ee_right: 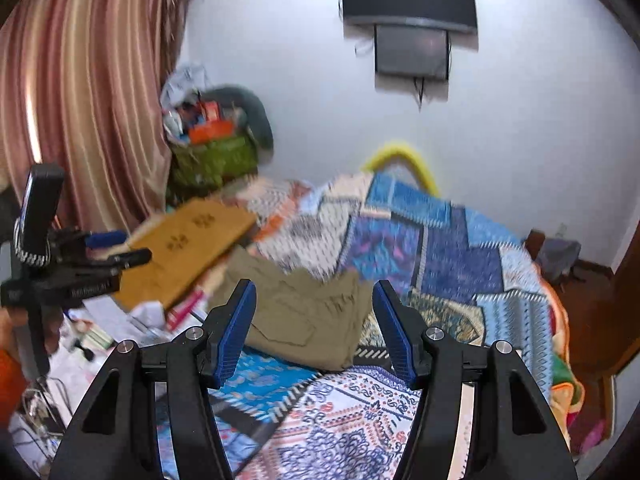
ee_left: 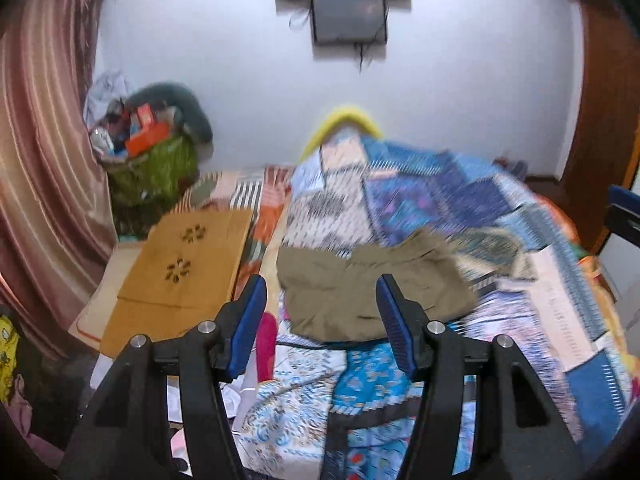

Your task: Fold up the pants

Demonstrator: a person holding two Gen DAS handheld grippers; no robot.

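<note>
folded olive pants [ee_left: 368,292] lie on the patchwork bed [ee_left: 500,216]; above them, left gripper [ee_left: 322,320] and right gripper [ee_right: 314,326] jaws spread, empty.

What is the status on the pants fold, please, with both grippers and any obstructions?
Left gripper open, empty. Right gripper open, empty. Olive pants lying folded on the patchwork quilt, untouched. Nothing between grippers and pants.
</note>
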